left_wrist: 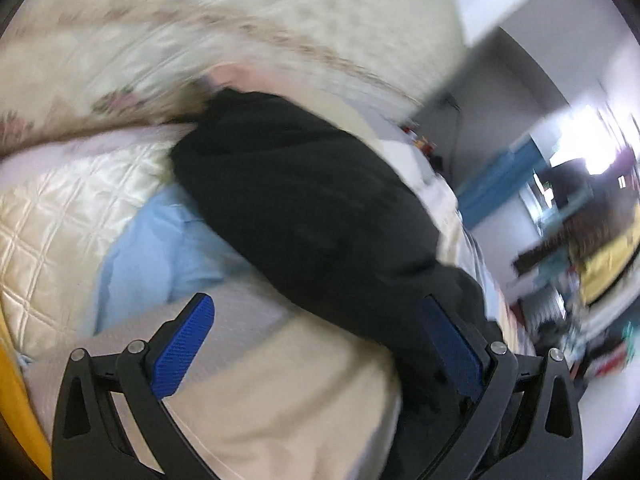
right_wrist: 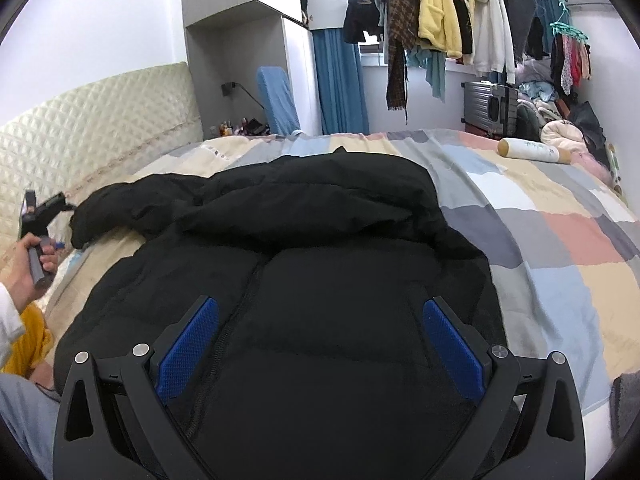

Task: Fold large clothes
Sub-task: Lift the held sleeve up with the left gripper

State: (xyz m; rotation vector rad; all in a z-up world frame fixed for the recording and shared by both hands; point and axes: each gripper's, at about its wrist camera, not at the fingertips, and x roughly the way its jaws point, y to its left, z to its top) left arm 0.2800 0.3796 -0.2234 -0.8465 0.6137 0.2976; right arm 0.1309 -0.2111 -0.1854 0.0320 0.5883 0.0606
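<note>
A black puffer jacket (right_wrist: 320, 220) lies front up on the patchwork bed, its zip running down the middle and one sleeve (right_wrist: 108, 208) stretched left toward the headboard. My right gripper (right_wrist: 320, 320) hovers open over the jacket's lower front. In the blurred left wrist view the black sleeve (left_wrist: 300, 200) runs diagonally from the pillows down past the right finger. My left gripper (left_wrist: 316, 320) is open, with its pads wide apart. The right wrist view shows the left gripper (right_wrist: 40, 216) in a hand by the sleeve's end.
The quilted cream headboard (right_wrist: 100, 120) stands to the left. A cream cylinder (right_wrist: 528, 150) lies on the bed's far right. Hanging clothes (right_wrist: 460, 12), a suitcase (right_wrist: 490, 106) and piled items fill the back right. A light blue pillow (left_wrist: 160, 248) lies under the sleeve.
</note>
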